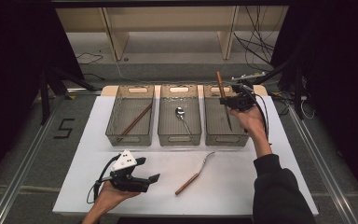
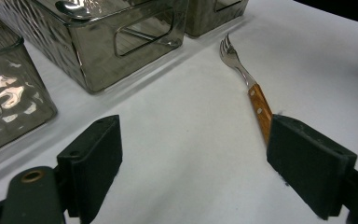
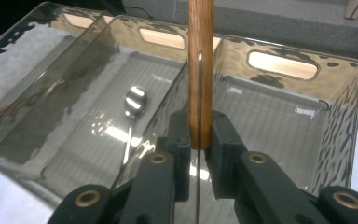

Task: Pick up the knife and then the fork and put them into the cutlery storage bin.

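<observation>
A knife [image 1: 220,83] with a wooden handle and thin metal blade hangs upright over the right-hand bin [image 1: 223,140], with its handle up. My right gripper [image 1: 228,99] is shut on it. In the right gripper view the pads [image 3: 220,140] press both sides of the knife handle [image 3: 200,70], and the blade runs down between the jaws. My left gripper [image 1: 148,169] rests open near the table's front left, nothing between its fingers. A wooden-handled fork [image 1: 196,175] lies on the white table to its right. The left gripper view has the fork [image 2: 242,70] just beyond the open left gripper [image 2: 191,149].
Three smoky clear bins stand in a row at the back. The left bin [image 1: 129,137] holds brown chopsticks [image 1: 135,120]. The middle bin [image 1: 179,139] holds a spoon [image 1: 182,116], which the right gripper view shows as well [image 3: 135,102]. Cables and a shelf lie beyond the table.
</observation>
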Motion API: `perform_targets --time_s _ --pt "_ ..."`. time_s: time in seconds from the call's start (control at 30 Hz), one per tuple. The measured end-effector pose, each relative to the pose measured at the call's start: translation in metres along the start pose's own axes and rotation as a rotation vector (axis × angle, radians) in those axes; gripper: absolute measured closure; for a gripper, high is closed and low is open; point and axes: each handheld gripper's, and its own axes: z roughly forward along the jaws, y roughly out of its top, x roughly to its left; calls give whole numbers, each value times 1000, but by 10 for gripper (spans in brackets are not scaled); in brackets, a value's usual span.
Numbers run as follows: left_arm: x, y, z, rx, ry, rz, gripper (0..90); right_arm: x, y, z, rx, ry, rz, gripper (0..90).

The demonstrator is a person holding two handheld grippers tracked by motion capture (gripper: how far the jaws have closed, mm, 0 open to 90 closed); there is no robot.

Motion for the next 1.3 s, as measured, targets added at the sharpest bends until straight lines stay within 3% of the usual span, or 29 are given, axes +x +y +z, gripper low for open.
perform_targets --time_s 0.5,1.13,1.3 --pt "2 -2 1 7 0 -7 177 -22 -6 30 47 -114 28 810" --pt "1 -3 4 25 -3 -2 177 -31 -24 44 112 -161 55 802" --pt "1 -3 4 23 -5 -5 177 -31 -27 47 129 -170 83 691"
